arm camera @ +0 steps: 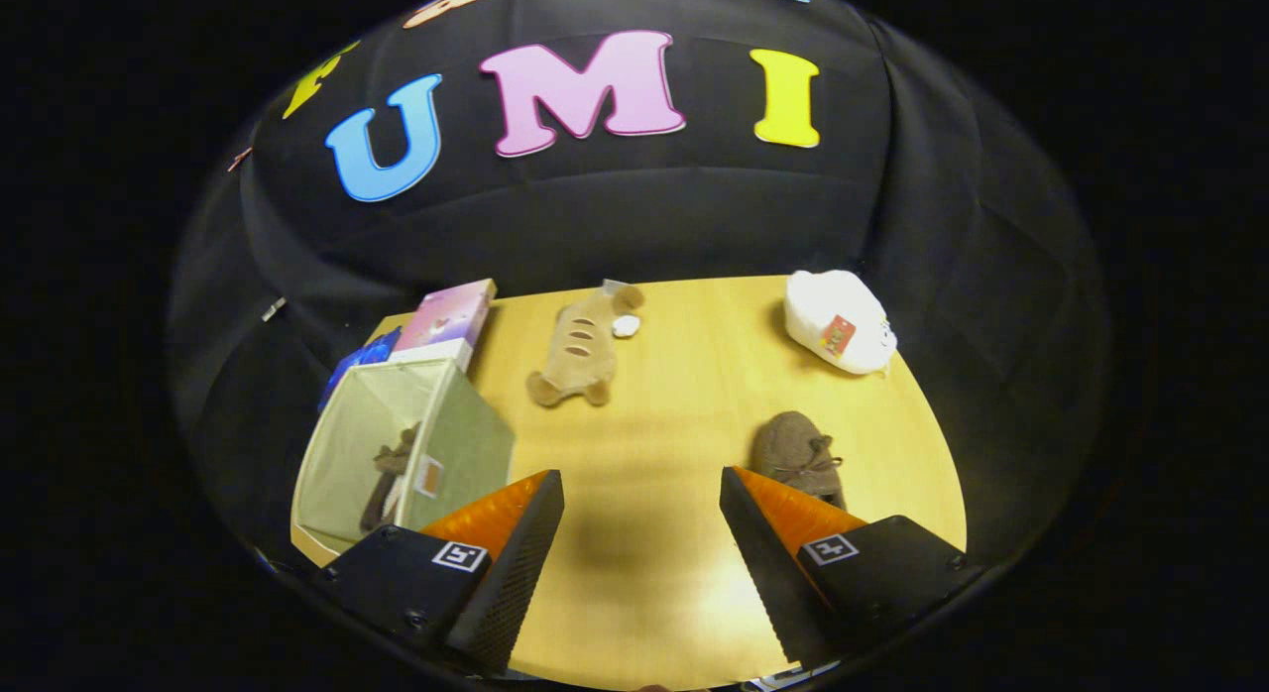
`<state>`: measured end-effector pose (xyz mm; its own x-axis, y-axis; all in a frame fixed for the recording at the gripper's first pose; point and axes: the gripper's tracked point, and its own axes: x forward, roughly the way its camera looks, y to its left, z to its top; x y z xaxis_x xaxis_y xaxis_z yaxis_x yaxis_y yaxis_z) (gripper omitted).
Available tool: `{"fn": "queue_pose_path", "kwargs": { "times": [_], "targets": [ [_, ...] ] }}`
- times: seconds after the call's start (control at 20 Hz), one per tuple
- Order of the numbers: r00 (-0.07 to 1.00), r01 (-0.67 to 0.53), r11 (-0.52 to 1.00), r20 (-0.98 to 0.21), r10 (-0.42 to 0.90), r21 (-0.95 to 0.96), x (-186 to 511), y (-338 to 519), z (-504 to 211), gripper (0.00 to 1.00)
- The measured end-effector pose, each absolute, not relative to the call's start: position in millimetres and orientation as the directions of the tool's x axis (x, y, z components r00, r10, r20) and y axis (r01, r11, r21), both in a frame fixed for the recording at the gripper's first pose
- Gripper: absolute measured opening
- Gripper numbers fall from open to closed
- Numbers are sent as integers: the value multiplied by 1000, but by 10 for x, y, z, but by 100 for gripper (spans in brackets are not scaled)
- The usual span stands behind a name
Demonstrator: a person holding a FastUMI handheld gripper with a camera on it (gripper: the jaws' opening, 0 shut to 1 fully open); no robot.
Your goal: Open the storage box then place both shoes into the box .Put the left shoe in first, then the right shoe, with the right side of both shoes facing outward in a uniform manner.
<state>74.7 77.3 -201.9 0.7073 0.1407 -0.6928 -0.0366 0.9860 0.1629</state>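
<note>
The storage box (342, 444), pale green fabric, stands open beside the left finger on a wooden table (654, 434). One brown shoe (389, 479) lies inside it, against the box's right wall. A second brown shoe (796, 456) with a lace bow sits on the table just beyond the right finger. My gripper (641, 489) is open above the table, with bare tabletop between its fingers.
A tan plush toy (580, 347) lies further ahead of the fingers. A white plush (838, 321) sits at the far right corner. A pink box (448, 317) and a blue item (359, 360) stand behind the storage box. The table edge curves off close to the right shoe.
</note>
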Motion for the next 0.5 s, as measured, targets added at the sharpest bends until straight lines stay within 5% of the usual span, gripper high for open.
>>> {"fn": "queue_pose_path", "kwargs": {
  "times": [0.5],
  "targets": [
    [625,10,993,-776,88,120,766,-138,-2988,99]
  ]
}}
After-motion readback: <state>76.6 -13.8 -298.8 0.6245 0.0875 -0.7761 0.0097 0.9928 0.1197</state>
